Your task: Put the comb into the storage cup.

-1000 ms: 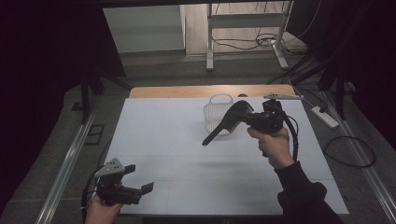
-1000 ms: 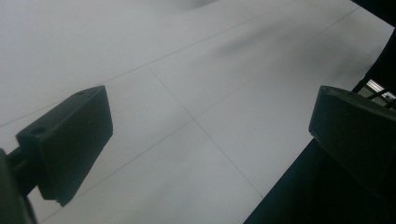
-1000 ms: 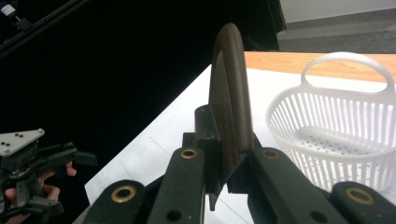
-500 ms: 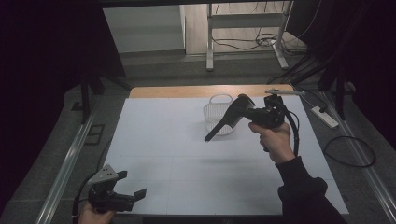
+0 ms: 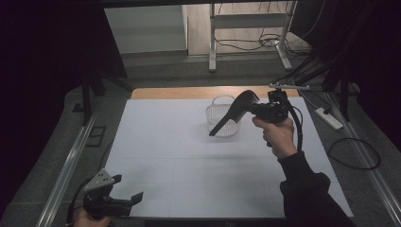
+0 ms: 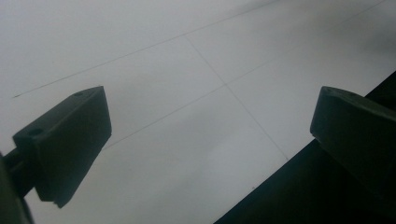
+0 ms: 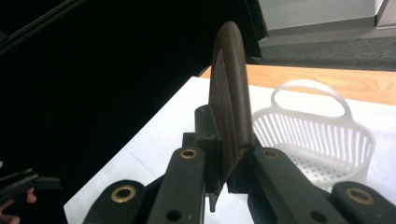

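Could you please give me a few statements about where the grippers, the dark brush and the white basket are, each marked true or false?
1. The right gripper is shut on the dark brush. True.
2. The left gripper holds the white basket. False: its jaws stand open with nothing between them, over the white table sheet.
3. The white basket stands on the far half of the sheet. True.
4. The brush lies flat inside the basket. False: it is held up in the air, its long end slanting down in front of the basket.
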`<state>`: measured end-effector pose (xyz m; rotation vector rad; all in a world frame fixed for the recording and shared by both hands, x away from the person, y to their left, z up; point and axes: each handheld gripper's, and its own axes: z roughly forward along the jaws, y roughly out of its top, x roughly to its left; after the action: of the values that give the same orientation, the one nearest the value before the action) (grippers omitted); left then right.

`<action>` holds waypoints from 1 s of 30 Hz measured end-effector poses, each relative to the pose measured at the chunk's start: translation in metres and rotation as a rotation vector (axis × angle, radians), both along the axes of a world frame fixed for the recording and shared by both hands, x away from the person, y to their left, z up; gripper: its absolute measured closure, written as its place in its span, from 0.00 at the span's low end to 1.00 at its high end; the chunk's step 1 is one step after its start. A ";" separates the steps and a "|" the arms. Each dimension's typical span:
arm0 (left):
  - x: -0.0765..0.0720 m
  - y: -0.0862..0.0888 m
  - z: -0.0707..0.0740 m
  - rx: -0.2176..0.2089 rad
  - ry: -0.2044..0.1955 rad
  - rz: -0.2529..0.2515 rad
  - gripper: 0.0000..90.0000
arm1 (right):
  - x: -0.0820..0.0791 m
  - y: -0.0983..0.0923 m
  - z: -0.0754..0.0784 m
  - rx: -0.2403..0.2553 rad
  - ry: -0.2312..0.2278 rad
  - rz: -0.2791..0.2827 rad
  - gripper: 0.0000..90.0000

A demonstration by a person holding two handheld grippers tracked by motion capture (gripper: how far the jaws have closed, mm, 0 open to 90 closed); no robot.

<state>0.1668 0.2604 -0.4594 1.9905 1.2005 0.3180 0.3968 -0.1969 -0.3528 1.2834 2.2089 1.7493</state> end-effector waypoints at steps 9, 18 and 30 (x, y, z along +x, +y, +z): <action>-0.003 0.003 0.000 0.008 -0.007 0.016 0.00 | 0.013 0.000 0.005 -0.001 -0.004 -0.038 0.95; -0.003 0.003 0.001 0.017 -0.021 0.018 0.00 | 0.030 -0.004 0.012 0.029 0.008 -0.079 0.95; -0.001 0.003 0.000 0.011 -0.004 0.007 0.00 | 0.047 -0.009 0.011 0.026 0.010 -0.137 0.95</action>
<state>0.1657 0.2635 -0.4597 1.9942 1.2061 0.3322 0.4442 -0.2057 -0.3414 1.4154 2.0549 1.7309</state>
